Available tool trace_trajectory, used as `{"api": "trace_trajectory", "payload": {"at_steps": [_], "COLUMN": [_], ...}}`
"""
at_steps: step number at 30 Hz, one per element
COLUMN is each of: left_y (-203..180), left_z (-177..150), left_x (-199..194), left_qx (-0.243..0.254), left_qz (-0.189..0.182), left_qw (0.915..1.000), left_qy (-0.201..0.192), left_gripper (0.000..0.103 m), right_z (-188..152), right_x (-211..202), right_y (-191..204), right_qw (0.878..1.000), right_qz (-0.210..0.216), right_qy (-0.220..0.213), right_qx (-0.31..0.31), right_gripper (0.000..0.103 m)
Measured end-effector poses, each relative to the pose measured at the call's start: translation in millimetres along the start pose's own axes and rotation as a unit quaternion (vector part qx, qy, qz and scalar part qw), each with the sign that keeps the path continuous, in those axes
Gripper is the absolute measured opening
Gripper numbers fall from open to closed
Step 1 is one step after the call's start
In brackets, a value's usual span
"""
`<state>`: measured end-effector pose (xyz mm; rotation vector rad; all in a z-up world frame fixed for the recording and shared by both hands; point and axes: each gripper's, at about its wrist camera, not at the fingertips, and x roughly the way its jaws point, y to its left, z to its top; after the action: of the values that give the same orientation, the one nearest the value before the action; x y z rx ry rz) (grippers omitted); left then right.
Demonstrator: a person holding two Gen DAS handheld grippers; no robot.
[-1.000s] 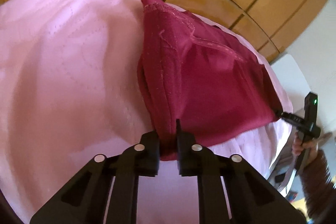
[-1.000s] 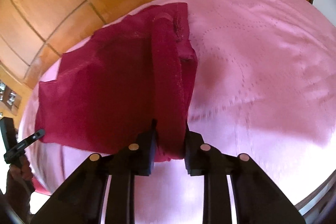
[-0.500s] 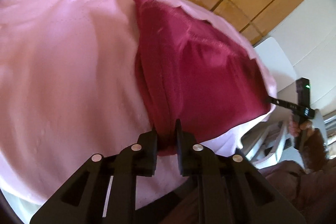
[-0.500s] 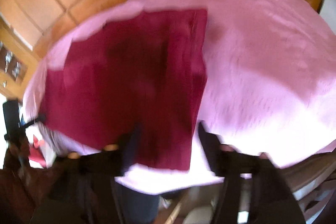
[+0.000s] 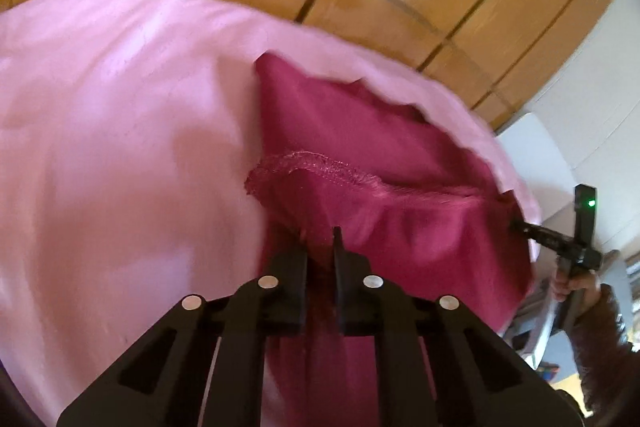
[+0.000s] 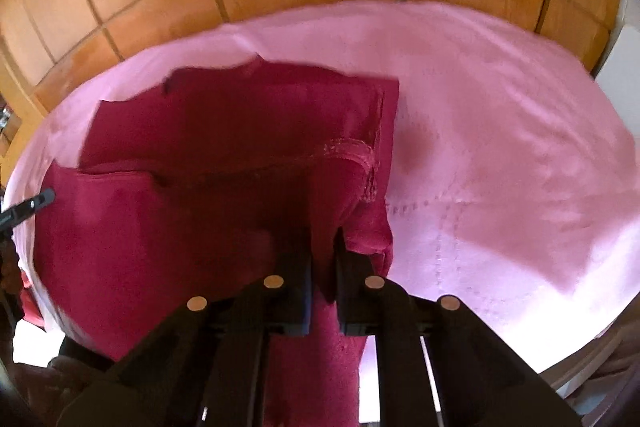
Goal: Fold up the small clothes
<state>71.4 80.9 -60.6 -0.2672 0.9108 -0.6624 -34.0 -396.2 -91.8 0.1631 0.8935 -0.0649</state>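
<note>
2 fingers (image 5: 303, 269) half-buried in garment (image 5: 400, 227)

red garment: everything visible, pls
The red garment is soft dark-red knit with a stitched hem. It lies partly folded on the pink cover, its near edge lifted. The left gripper and the right gripper each pinch a near corner, jaws closing on the fabric.

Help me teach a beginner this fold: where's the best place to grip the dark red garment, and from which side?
Grip the dark red garment at its two near corners, coming from the near edge of the pink cloth. The stitched hem marks a firm edge; the left gripper and right gripper pinch there.
</note>
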Motion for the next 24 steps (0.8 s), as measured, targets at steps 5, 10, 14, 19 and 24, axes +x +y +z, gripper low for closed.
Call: {"api": "trace_trajectory", "payload": {"at_steps": [5,10,14,19,24], "left_y": [-12.8,-22.0,-26.4,-7.2,17.5], "left_z": [8.0,41.9,83.8,131.5,143.1], "left_x": [-23.5,-27.3,-11.2,31.2,91.7], "left_qx": [0.024,0.038,0.049,0.026,0.005], "left_qz": [-0.013,0.003,0.03,0.071,0.132], "left_qw": [0.9993,0.9978,0.9956,0.9949,0.9911], "left_qy": [-0.024,-0.054,-0.073,-0.066,-0.019], "left_gripper": [0.008,0.008,0.008,0.008,0.008], "right_z": [11.5,56.7,92.4,127.9,127.7], "right_x": [-34.0,-28.3,-6.0,37.9,108.5], "right_y": [0.2,4.9,-3.0,-26.2,-32.8], "right_qw": [0.999,0.997,0.996,0.994,0.994], "right_qz": [0.011,0.011,-0.01,-0.039,-0.073], "right_qy": [-0.045,-0.082,-0.088,-0.076,-0.01], "right_qx": [0.0,0.001,0.014,0.061,0.076], "right_gripper": [0.008,0.008,0.008,0.008,0.008]}}
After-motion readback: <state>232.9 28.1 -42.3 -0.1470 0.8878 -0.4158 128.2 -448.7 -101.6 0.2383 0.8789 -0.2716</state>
